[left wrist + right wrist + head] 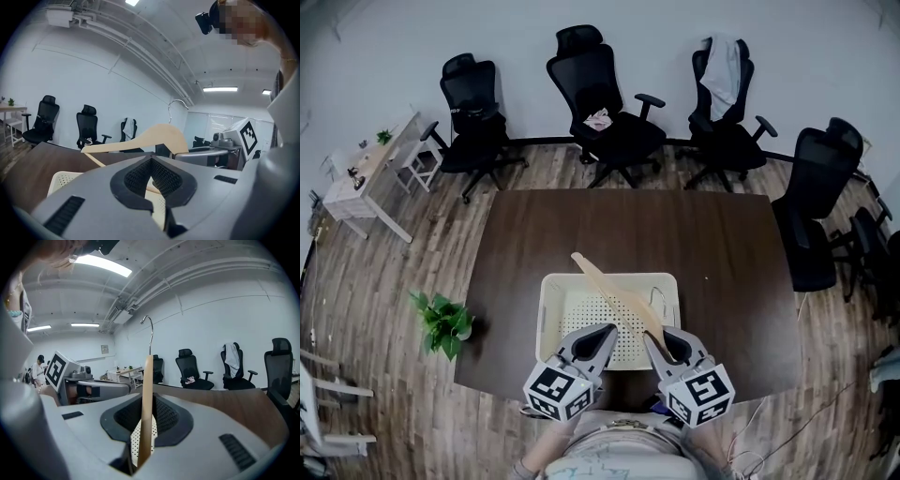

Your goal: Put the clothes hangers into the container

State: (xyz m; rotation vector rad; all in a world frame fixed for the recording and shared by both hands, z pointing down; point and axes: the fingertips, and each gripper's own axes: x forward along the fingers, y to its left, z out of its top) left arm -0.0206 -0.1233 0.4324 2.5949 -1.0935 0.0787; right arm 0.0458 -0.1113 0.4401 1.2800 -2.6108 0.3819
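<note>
Head view: white perforated container (551,309) sits at near centre of the dark table (581,225). Right gripper (653,336) hangs over the container's near right corner, left gripper (607,330) just beside it over the near rim. Wooden hanger (614,289) runs from the right gripper's tips diagonally to far left across the container, its far tip past the far left rim; metal hook (659,298) lies over the container's right side. Left gripper view: left gripper (151,161) has its jaws pressed together at the tips, nothing between them. The hanger (150,138) lies beyond and to the right of them, apart from them, hook (176,105) pointing up; container (63,180) is below at left, right gripper (211,152) at right. Right gripper view: right gripper (146,401) pinches the hanger (148,376) edge-on between its pads, the wood standing as a narrow upright strip from the jaws, hook (149,329) above. Perforated container (152,432) shows just beneath the jaws; left gripper (93,390) is at left.
</note>
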